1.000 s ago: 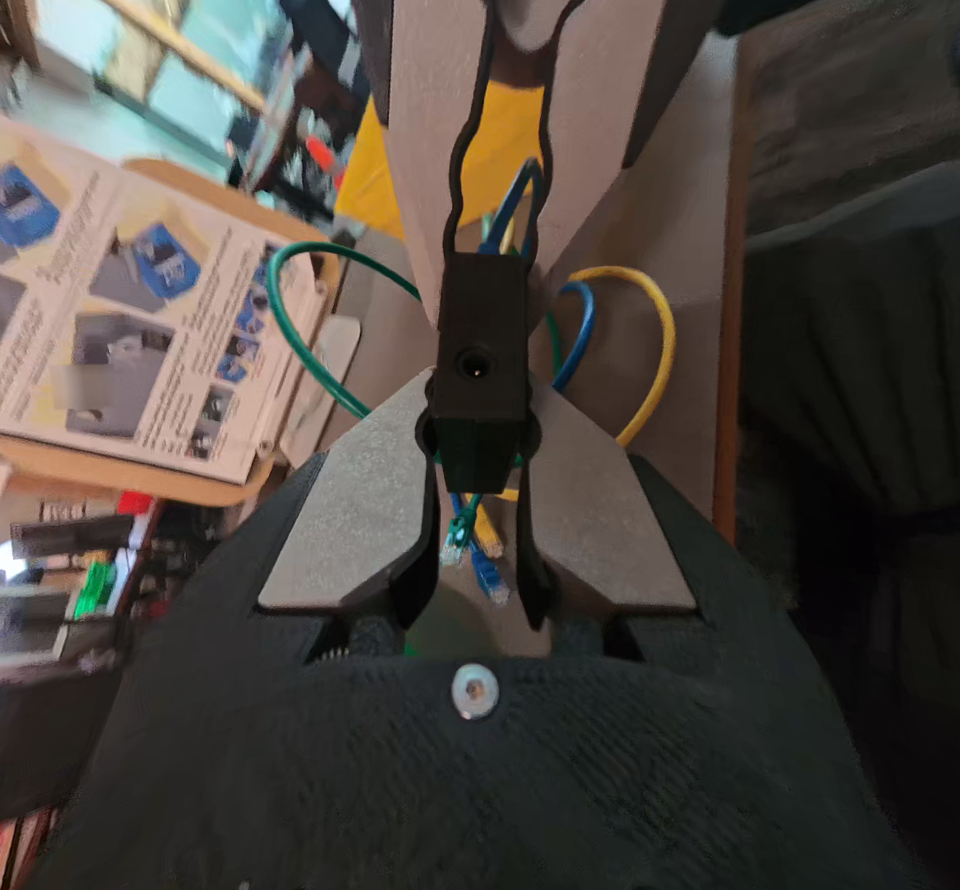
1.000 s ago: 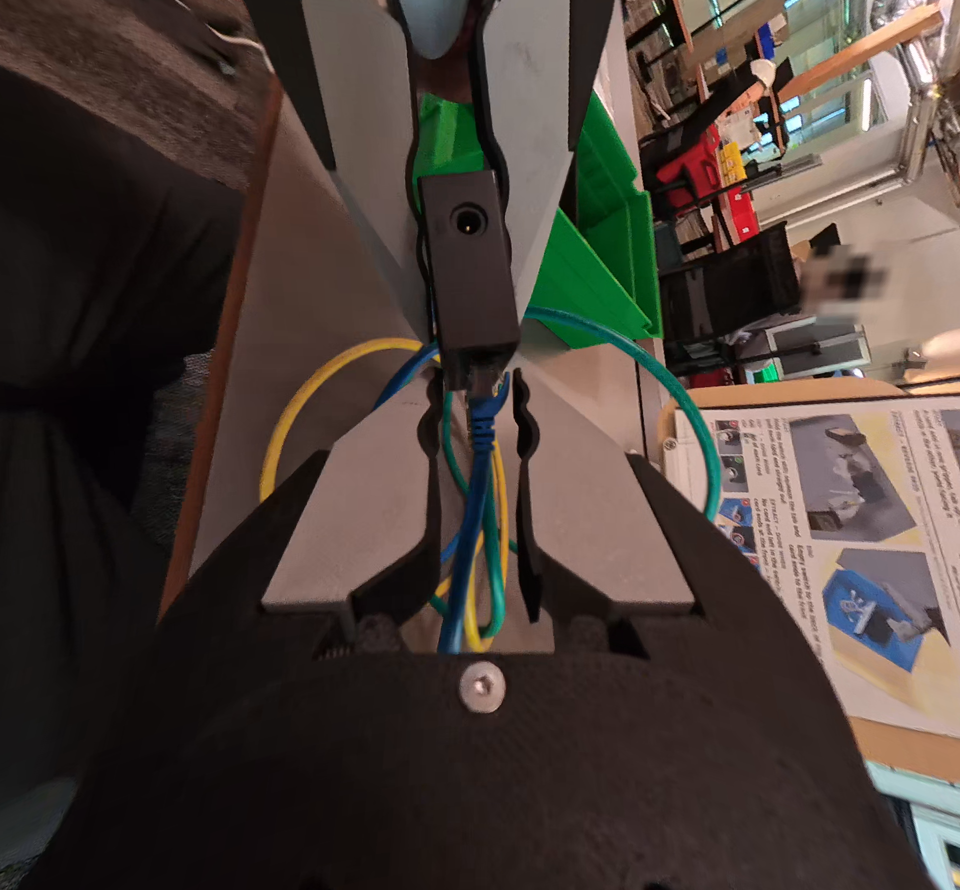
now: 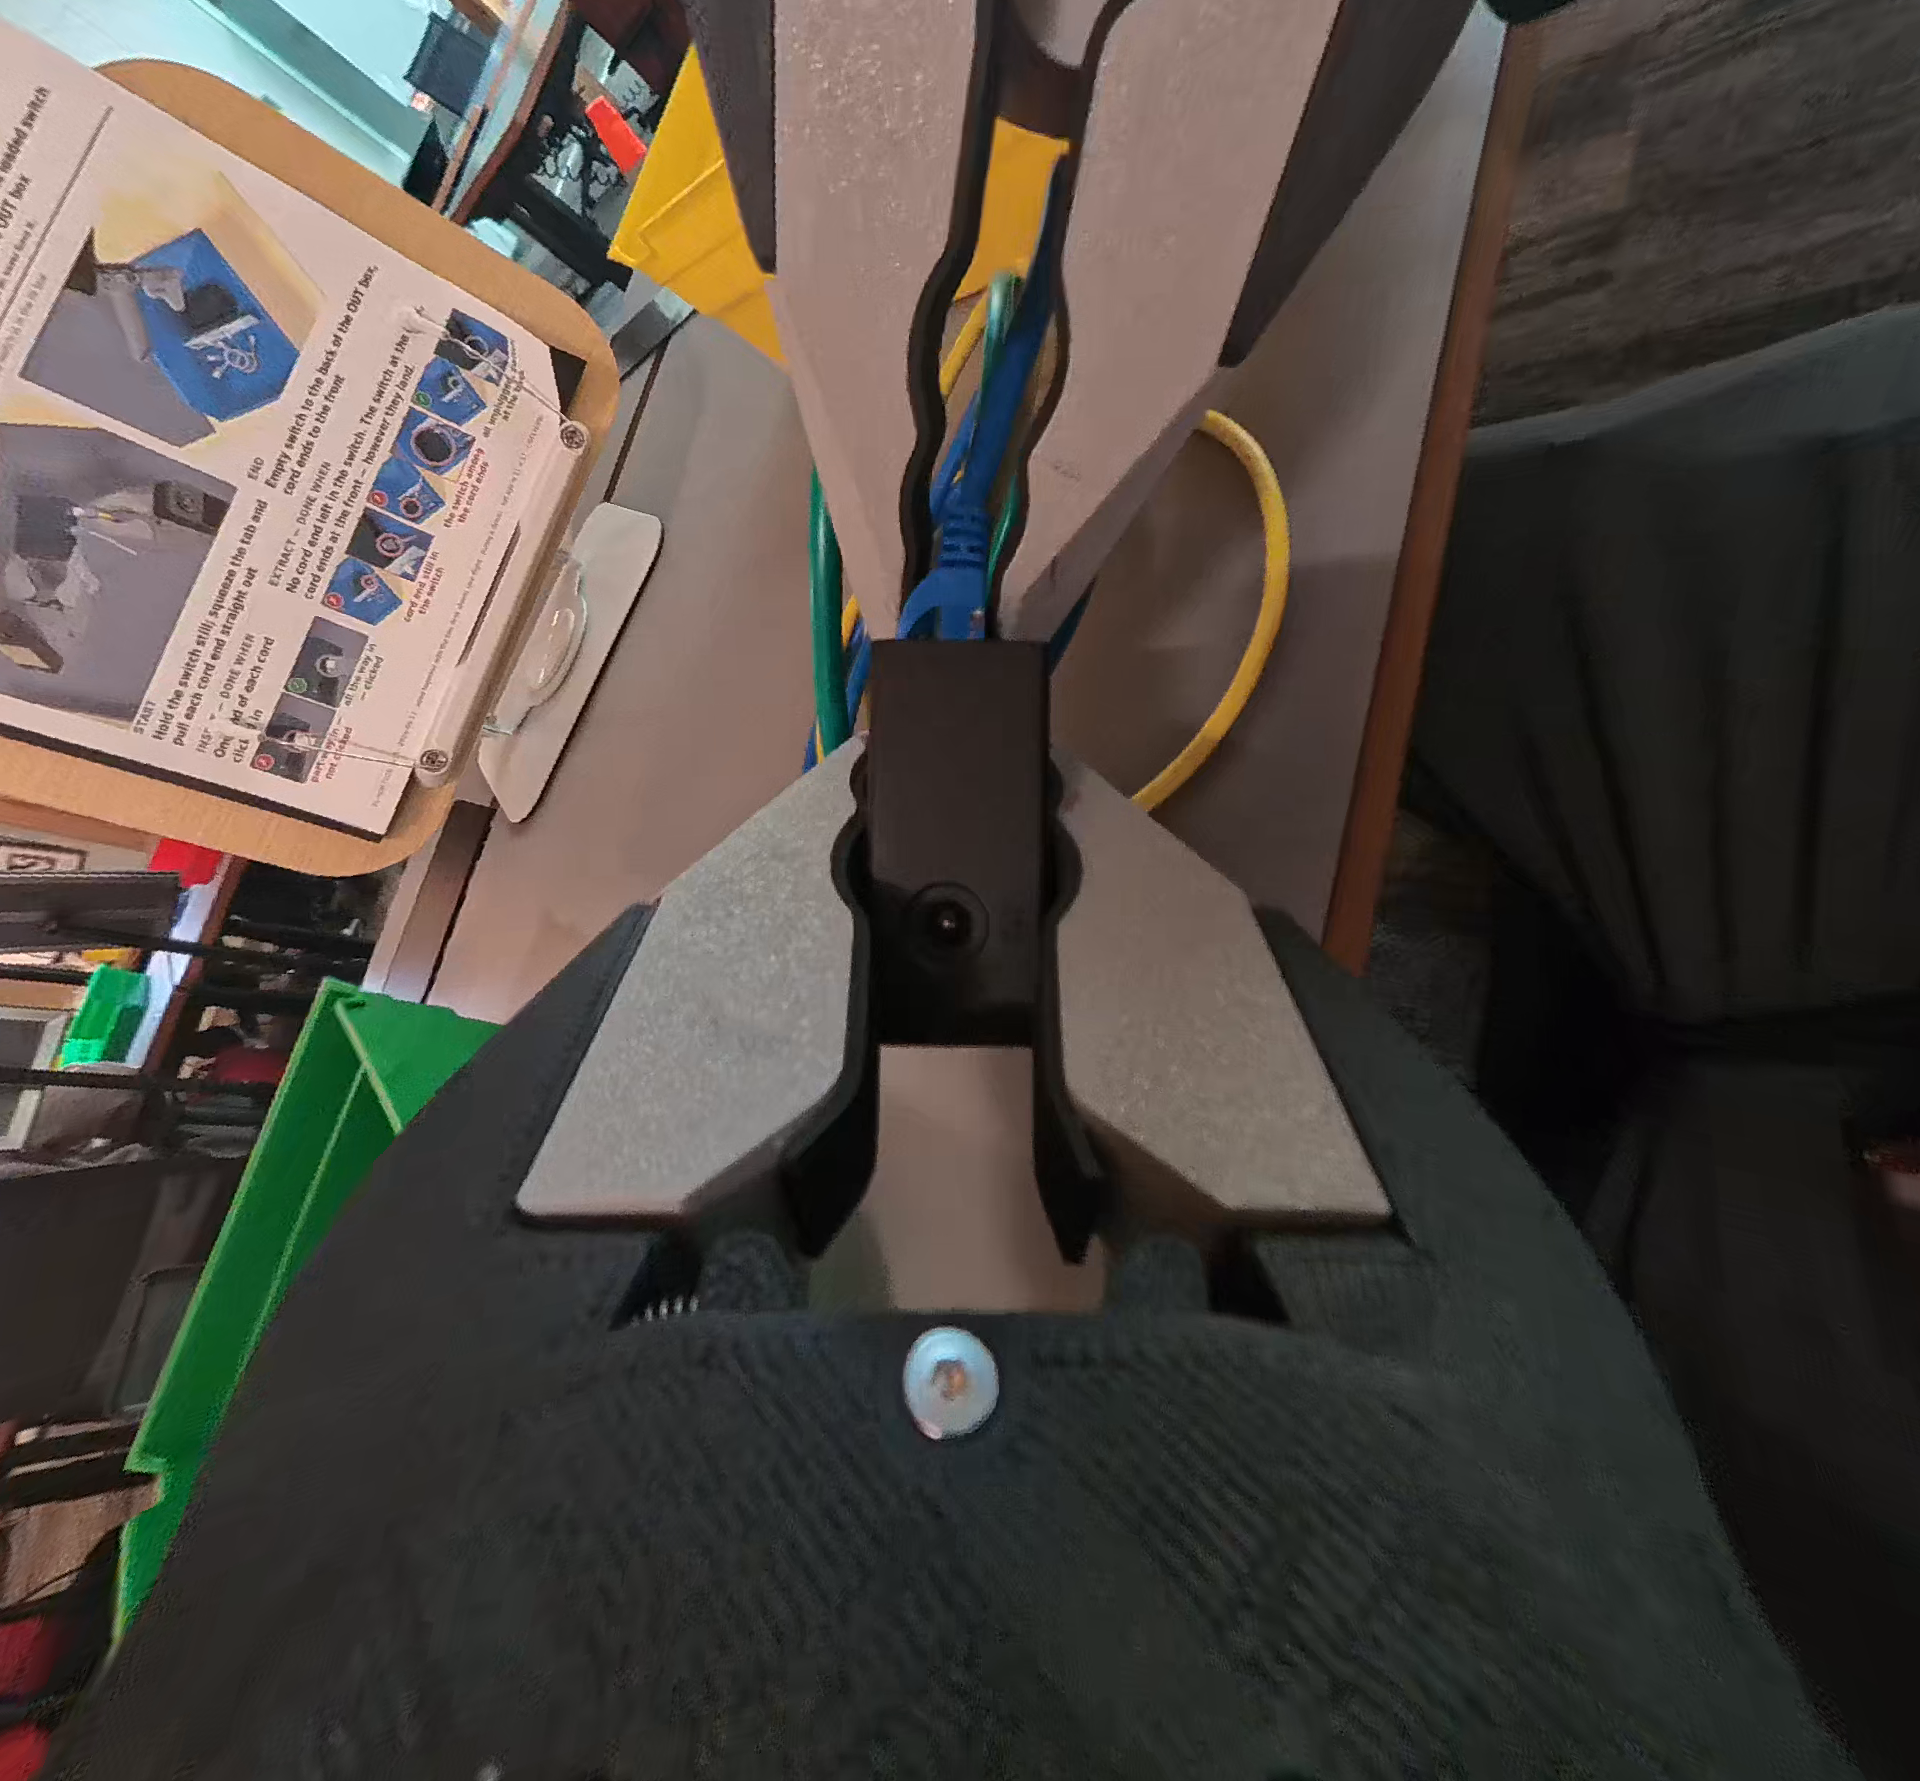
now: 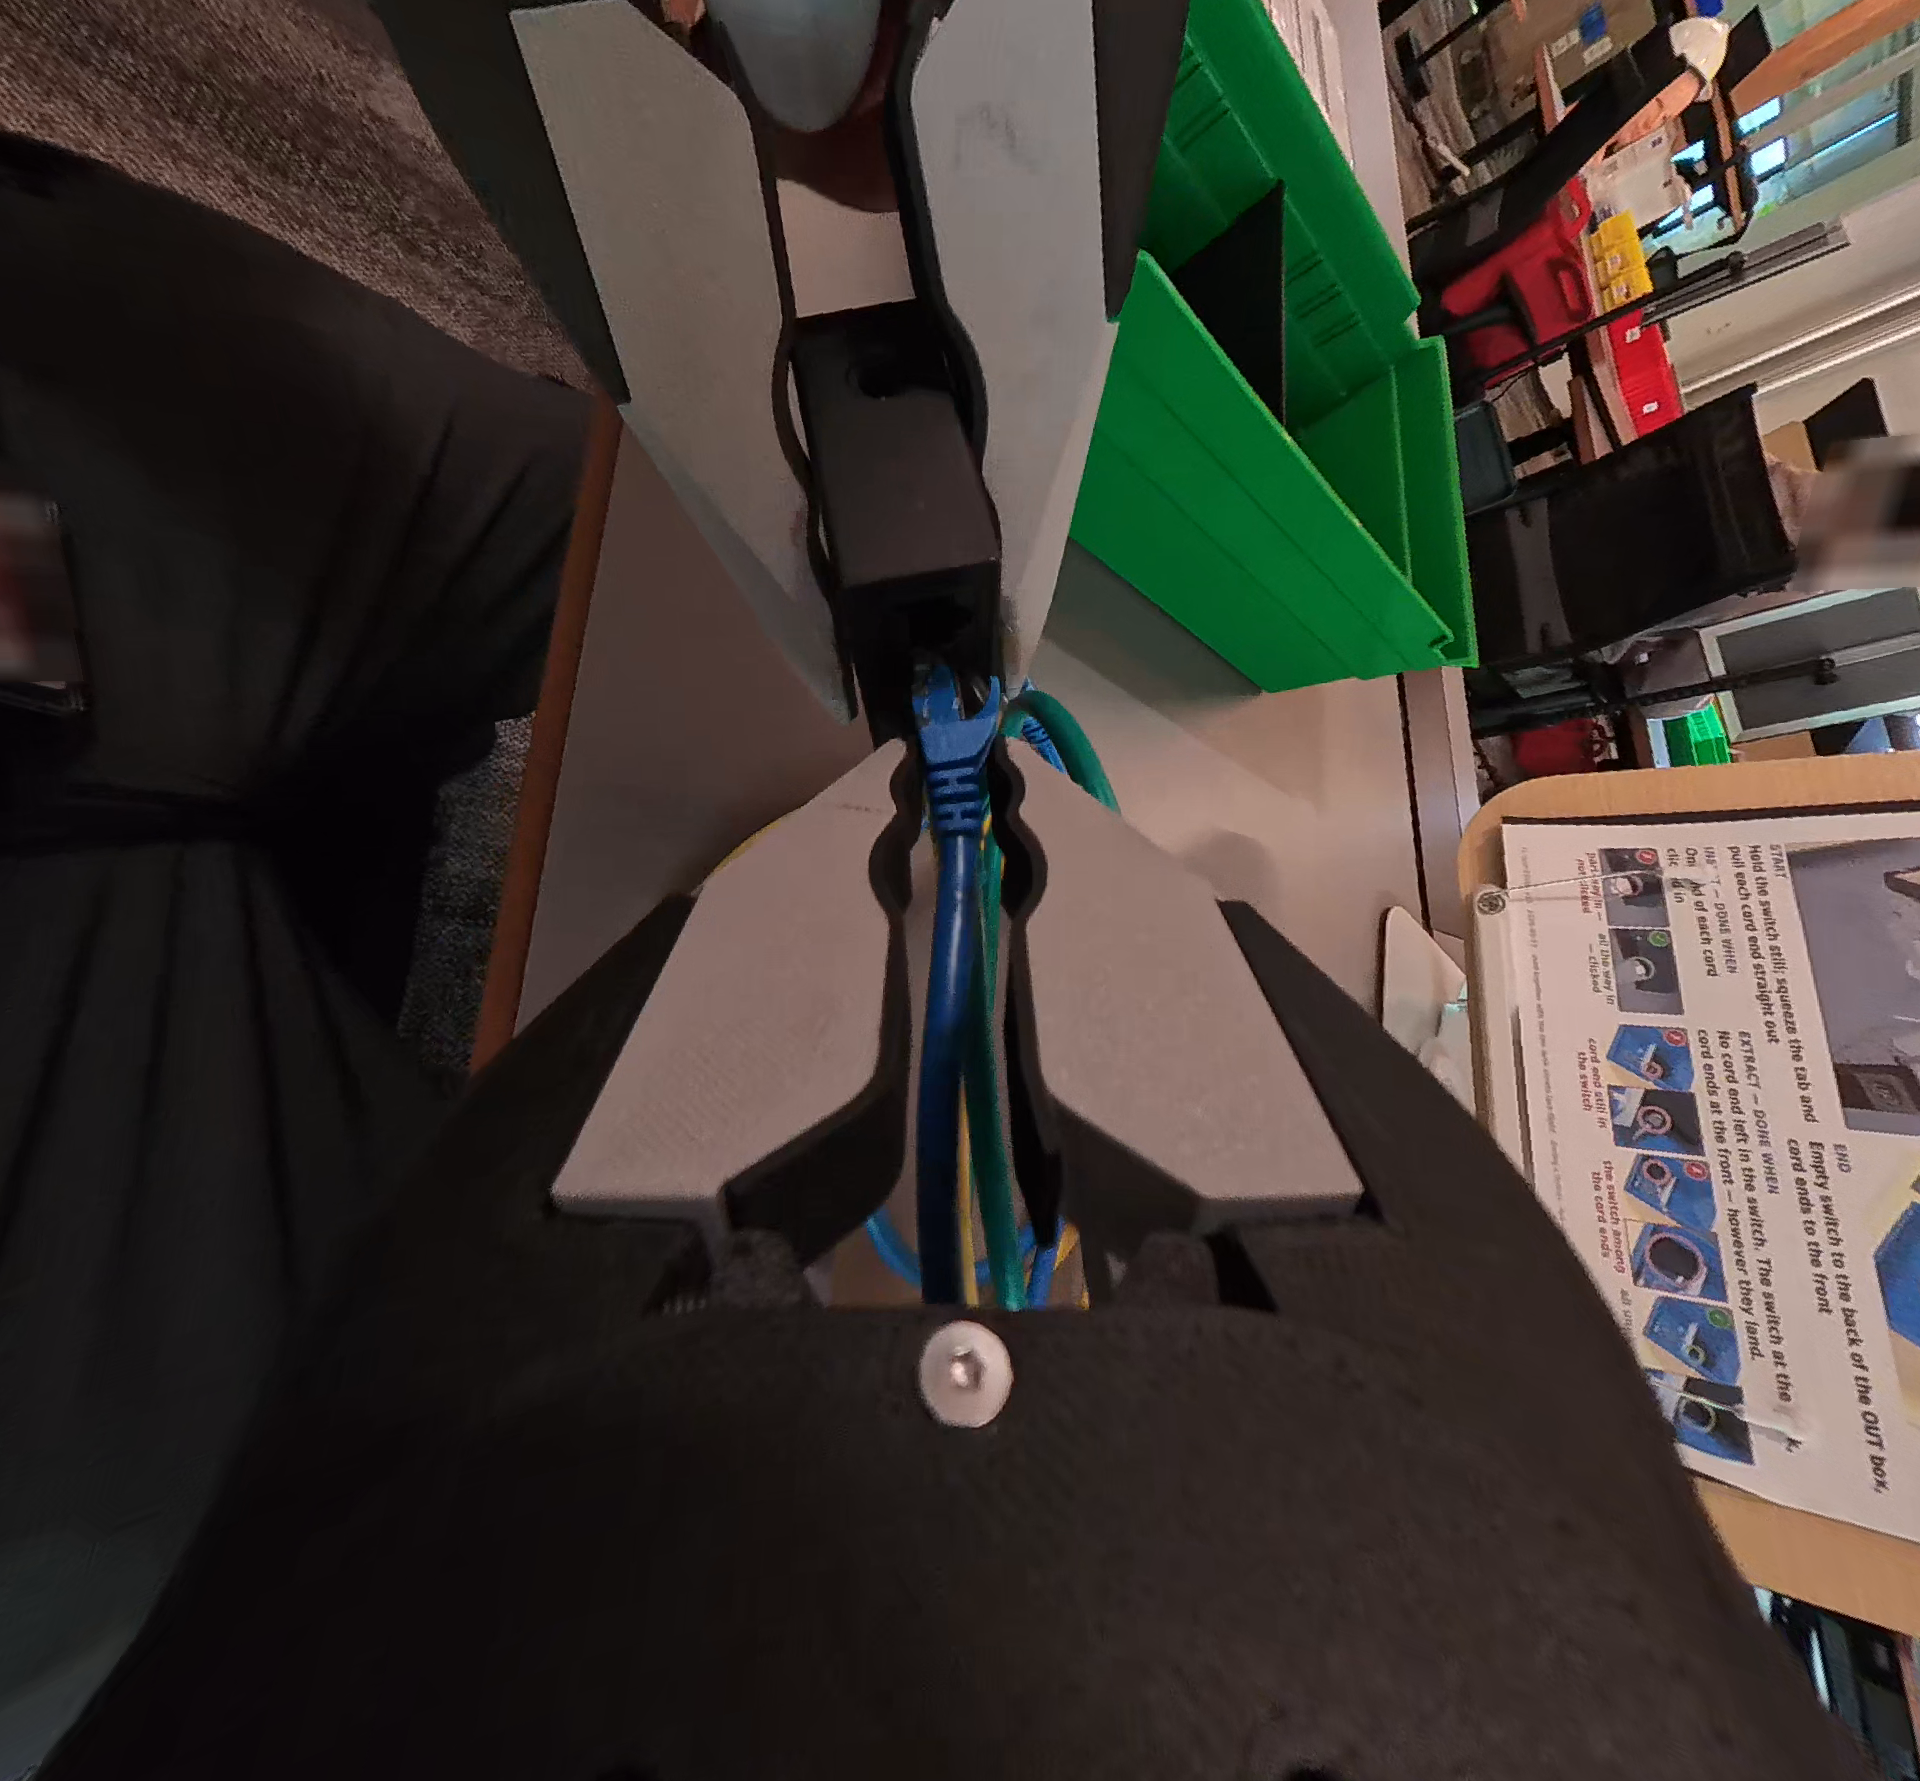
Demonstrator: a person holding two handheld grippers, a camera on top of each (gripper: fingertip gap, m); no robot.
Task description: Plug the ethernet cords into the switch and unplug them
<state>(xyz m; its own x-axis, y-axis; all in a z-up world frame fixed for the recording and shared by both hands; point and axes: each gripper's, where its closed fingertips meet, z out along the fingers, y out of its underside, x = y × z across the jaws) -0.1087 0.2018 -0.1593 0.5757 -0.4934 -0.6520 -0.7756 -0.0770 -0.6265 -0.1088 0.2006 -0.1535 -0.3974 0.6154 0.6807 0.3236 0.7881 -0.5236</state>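
My left gripper (image 3: pixel 956 775) is shut on the small black switch (image 3: pixel 956 858) and holds it above the grey table (image 3: pixel 686 609). The right wrist view shows the switch (image 4: pixel 904 505) between the left gripper's (image 4: pixel 925 671) fingers. My right gripper (image 4: pixel 954 775) is shut on the blue cord (image 4: pixel 951 848) just behind its plug. The plug sits in the switch's port; how deep is hidden. In the left wrist view the right gripper (image 3: pixel 961 604) comes in from the top around the blue cord (image 3: pixel 961 526). A green cord (image 3: pixel 826 640) and a yellow cord (image 3: pixel 1257 588) loop on the table.
A green bin (image 4: pixel 1247 484) stands beside the grippers and also shows in the left wrist view (image 3: pixel 312 1160). A yellow bin (image 3: pixel 696 204) is farther off. An instruction sheet on a wooden board (image 3: pixel 260 484) lies to the side. A person in dark clothes (image 3: pixel 1662 796) stands at the table's wooden edge (image 3: pixel 1392 588). Both grippers' tips are close together, under 4 cm apart.
The two grippers have come closer together. My right fingers have narrowed onto the blue cord behind its plug. The switch now sits deeper between my left fingers.
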